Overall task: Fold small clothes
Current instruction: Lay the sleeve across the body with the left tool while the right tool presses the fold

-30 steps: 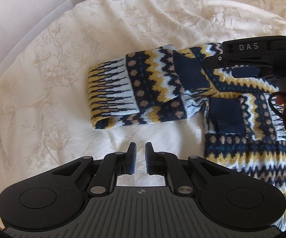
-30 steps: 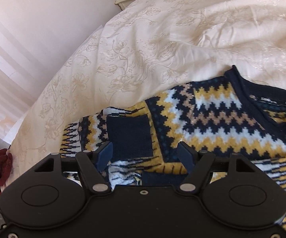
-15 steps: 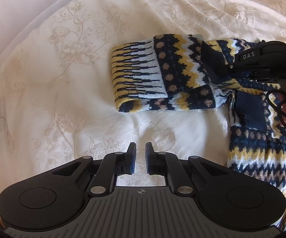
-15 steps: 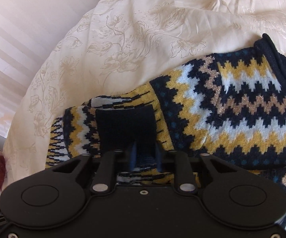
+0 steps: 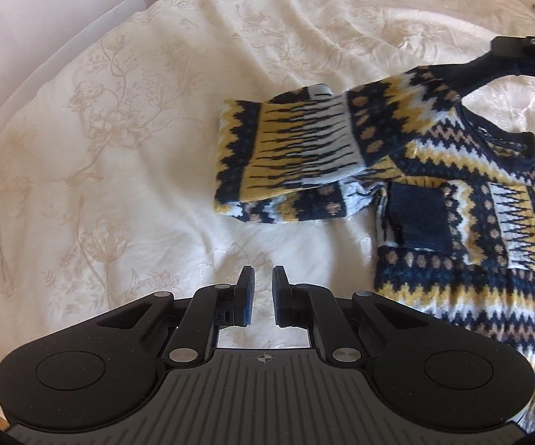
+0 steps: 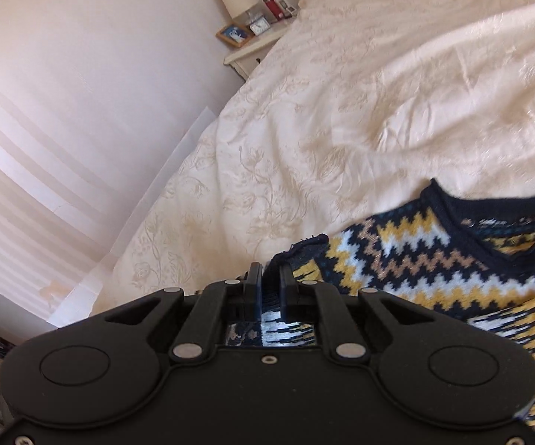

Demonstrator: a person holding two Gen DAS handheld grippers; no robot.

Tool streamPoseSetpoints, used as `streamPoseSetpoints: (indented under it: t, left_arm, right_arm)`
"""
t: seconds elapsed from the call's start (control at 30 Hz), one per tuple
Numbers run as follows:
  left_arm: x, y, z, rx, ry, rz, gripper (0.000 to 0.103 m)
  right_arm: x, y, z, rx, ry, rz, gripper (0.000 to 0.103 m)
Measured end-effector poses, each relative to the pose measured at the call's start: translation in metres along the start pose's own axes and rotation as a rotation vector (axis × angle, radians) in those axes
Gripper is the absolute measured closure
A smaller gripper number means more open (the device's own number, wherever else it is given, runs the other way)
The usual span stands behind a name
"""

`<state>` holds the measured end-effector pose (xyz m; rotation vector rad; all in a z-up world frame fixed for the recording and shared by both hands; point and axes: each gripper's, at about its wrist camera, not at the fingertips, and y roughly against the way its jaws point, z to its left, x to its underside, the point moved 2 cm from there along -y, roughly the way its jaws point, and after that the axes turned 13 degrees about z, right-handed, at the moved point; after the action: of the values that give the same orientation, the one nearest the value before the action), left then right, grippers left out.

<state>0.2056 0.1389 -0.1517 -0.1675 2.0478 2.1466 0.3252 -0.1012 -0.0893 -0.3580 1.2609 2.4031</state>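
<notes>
Right hand-held gripper (image 5: pixel 490 68) lifts the sweater (image 5: pixel 453 185) sleeve (image 5: pixel 297 144) off the bedspread (image 5: pixel 119 129).

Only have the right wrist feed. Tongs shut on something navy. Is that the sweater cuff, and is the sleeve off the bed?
Observer: Yes. The right tongs pinch the navy cuff. The sleeve is raised, and only its lower layer rests on the bedspread.
Operator: Left tongs?
Observer: The left tongs are shut, empty, over bare bedspread short of the sweater.
Operator: Other sleeve?
Observer: It appears folded across the sweater's body, with the second cuff lying flat.
</notes>
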Motion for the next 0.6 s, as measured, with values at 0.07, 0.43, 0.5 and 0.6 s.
streamPoseSetpoints:
  t: [0.07,0.43,0.5,0.6]
  left_arm:
    - [0.003,0.004,-0.012,0.007,-0.019,-0.011,0.093]
    - [0.025,0.019,-0.077,0.012,-0.136,-0.045,0.093]
    - [0.027,0.020,-0.086,0.007,-0.156,-0.050,0.092]
    - [0.027,0.021,-0.097,-0.003,-0.180,-0.056,0.092]
  right_arm:
    - [0.000,0.028,-0.010,0.031,-0.004,-0.029,0.088]
    - [0.041,0.139,-0.109,0.279,-0.127,-0.110,0.088]
    - [0.050,0.147,-0.128,0.311,-0.159,-0.108,0.091]
    - [0.062,0.149,-0.154,0.338,-0.202,-0.087,0.096]
